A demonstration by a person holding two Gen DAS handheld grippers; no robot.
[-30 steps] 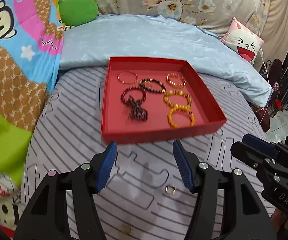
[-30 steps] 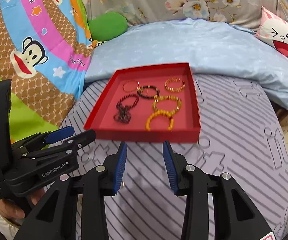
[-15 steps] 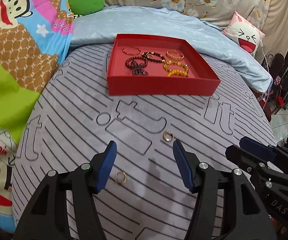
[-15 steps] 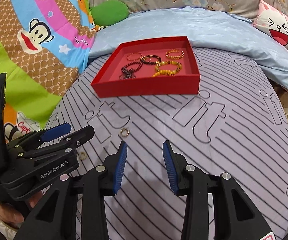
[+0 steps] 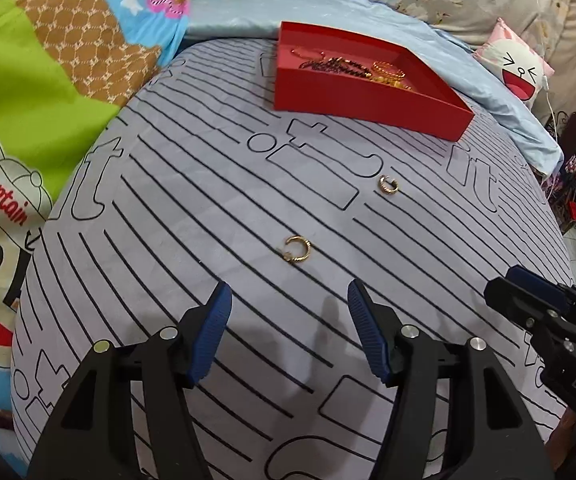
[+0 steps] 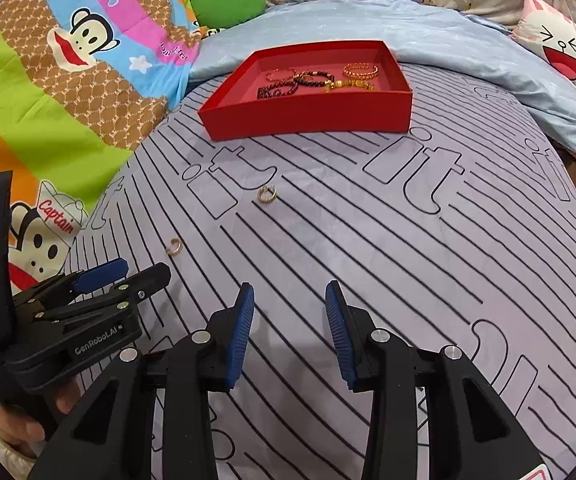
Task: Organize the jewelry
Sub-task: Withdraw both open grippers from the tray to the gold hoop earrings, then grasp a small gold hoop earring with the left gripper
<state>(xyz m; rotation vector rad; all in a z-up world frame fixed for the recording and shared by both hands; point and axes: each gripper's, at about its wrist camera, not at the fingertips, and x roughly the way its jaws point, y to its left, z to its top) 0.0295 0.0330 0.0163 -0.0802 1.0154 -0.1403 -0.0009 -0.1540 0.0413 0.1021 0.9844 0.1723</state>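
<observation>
Gold ring (image 5: 298,249) lying mid-bed, beyond open, empty left gripper (image 5: 289,334); right gripper (image 6: 289,334) open too; closing in, then tray (image 5: 367,96)

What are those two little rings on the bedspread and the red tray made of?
Near ring: looks like gold-coloured metal, shiny, with a ribbed twist and an open gap; real gold or plating, I cannot tell. Far ring: the same look, glinting and ridged. Tray: probably matte red card, given its thin straight walls and sharp folded corners.
</observation>
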